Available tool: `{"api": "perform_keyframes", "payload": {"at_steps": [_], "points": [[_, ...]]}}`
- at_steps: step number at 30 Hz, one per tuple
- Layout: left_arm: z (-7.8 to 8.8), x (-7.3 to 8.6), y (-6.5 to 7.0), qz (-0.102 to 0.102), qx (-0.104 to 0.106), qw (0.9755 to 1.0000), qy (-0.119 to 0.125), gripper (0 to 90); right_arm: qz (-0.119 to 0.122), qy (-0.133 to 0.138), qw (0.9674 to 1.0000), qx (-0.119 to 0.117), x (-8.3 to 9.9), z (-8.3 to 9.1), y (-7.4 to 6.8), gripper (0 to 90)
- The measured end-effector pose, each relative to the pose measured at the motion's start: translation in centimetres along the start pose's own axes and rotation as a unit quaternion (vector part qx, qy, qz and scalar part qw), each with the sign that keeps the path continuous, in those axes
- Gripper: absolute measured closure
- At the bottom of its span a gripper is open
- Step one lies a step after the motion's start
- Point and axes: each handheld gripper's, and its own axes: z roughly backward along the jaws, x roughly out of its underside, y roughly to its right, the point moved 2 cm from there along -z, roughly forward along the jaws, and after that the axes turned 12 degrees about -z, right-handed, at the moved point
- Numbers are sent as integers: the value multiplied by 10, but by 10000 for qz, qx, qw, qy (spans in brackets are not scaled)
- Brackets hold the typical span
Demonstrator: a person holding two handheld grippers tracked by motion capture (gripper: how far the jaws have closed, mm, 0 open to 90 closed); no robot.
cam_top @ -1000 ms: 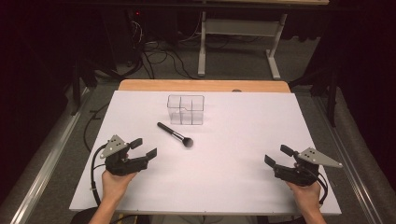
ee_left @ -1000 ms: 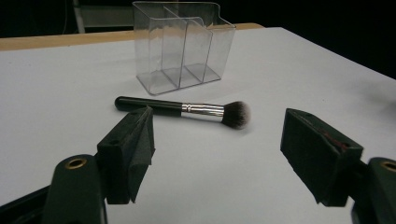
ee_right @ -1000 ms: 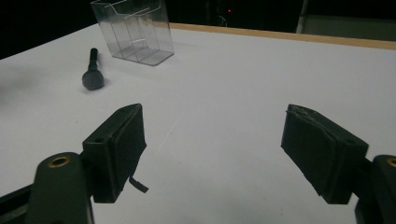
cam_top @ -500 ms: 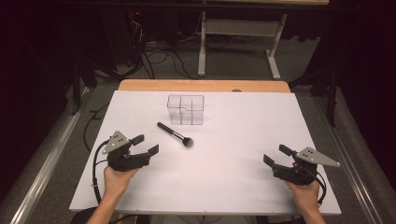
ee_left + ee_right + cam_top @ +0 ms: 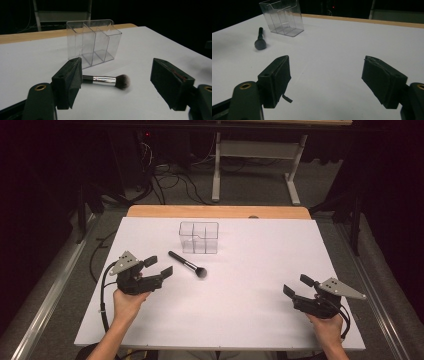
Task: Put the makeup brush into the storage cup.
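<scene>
Left gripper point(image 5: 159, 266), jaws wide and empty, is hovering just beside the brush point(image 5: 188, 264), which is lying before the organizer point(image 5: 199, 237). Right gripper point(image 5: 297, 285) is also gaping, empty.

High view: fixed above the near edge, facing forward and down over the whole worktop point(image 5: 250, 270). Each tool view sits low and close, looking along its own jaws — both share the makeup brush point(image 5: 110, 80) and clear organizer point(image 5: 282, 17).
</scene>
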Motion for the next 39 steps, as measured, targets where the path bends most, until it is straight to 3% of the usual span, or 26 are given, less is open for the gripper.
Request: {"api": "perform_keyframes", "payload": {"at_steps": [14,20,39], "points": [[-19,-21,-2,-228,-13,9997,34,264,9,7,10000,57,-1,-4,-3,245],[-26,-25,-2,-155,33,9998,82,268,19,35,10000,53,-1,-4,-2,245],[-47,-43,-5,-213,15,9998,51,268,45,-18,10000,18,0,-4,-2,245]]}}
